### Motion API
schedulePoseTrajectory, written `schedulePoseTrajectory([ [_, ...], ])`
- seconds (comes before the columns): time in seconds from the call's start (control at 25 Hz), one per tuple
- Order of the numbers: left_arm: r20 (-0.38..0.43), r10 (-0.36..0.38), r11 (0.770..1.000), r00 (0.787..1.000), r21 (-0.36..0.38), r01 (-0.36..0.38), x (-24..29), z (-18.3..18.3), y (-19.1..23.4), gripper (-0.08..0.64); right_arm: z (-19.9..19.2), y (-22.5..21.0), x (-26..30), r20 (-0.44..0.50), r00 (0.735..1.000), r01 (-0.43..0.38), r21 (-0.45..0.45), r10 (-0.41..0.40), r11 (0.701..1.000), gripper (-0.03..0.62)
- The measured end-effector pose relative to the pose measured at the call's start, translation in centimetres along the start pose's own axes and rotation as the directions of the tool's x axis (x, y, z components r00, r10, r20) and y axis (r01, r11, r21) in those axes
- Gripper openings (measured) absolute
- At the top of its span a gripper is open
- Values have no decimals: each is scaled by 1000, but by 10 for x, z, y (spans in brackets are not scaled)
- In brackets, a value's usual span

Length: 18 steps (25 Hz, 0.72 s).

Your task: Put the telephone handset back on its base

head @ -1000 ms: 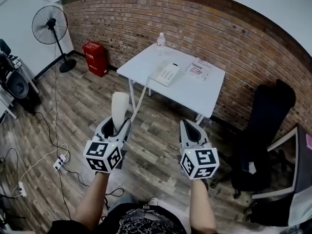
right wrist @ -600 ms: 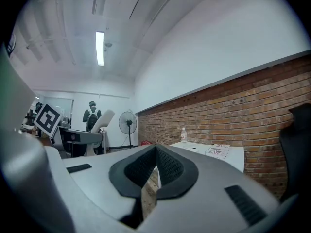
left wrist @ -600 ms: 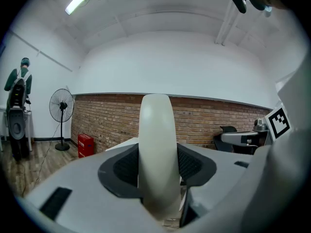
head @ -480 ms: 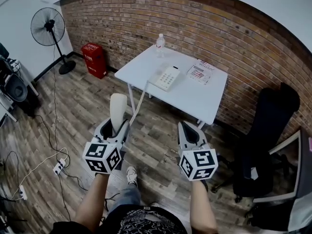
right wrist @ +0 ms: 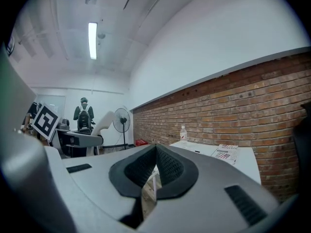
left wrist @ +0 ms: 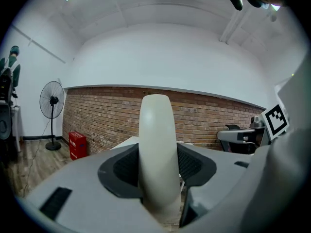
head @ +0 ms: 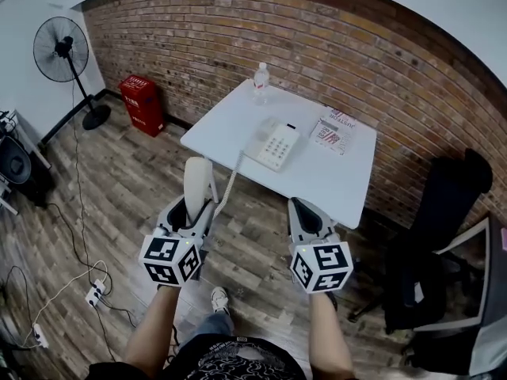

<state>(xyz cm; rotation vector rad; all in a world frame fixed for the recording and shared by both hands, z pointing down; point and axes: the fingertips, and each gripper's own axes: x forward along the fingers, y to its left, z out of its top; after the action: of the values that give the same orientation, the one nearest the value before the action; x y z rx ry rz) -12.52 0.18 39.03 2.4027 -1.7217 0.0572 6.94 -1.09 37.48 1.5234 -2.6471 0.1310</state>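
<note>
My left gripper (head: 191, 212) is shut on the cream telephone handset (head: 196, 180), which stands upright between its pads (left wrist: 127, 168). In the left gripper view the handset (left wrist: 156, 149) fills the middle. A coiled cord (head: 230, 179) runs from it up to the white telephone base (head: 274, 143) on the white table (head: 230, 113). My right gripper (head: 306, 214) is held beside the left one, jaws closed with nothing between them. Both grippers hang over the wooden floor, short of the table's near edge. The right gripper (right wrist: 151, 171) view shows its pads meeting.
A water bottle (head: 260, 79) and a printed leaflet (head: 334, 131) lie on the table. Behind is a brick wall. A black office chair (head: 432, 244) stands at the right, a red box (head: 136, 101) and a standing fan (head: 62, 54) at the left, cables and a power strip (head: 93, 294) on the floor.
The table and telephone base have come closer and lower in the head view. Both grippers keep their pose; the handset stays gripped in the left one.
</note>
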Motion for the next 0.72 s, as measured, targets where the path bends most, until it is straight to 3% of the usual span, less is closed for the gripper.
schedulePoseTrajectory([
  [0.4,-24,-98,995,995,-22,98,96,22,73,212,22,-9,104,-23,996,87,-5,-88,996,0],
  [0.72,-50,-175,984,983,-29,173,149,21,96,212,25,-22,149,-33,988,148,-6,-149,989,0],
])
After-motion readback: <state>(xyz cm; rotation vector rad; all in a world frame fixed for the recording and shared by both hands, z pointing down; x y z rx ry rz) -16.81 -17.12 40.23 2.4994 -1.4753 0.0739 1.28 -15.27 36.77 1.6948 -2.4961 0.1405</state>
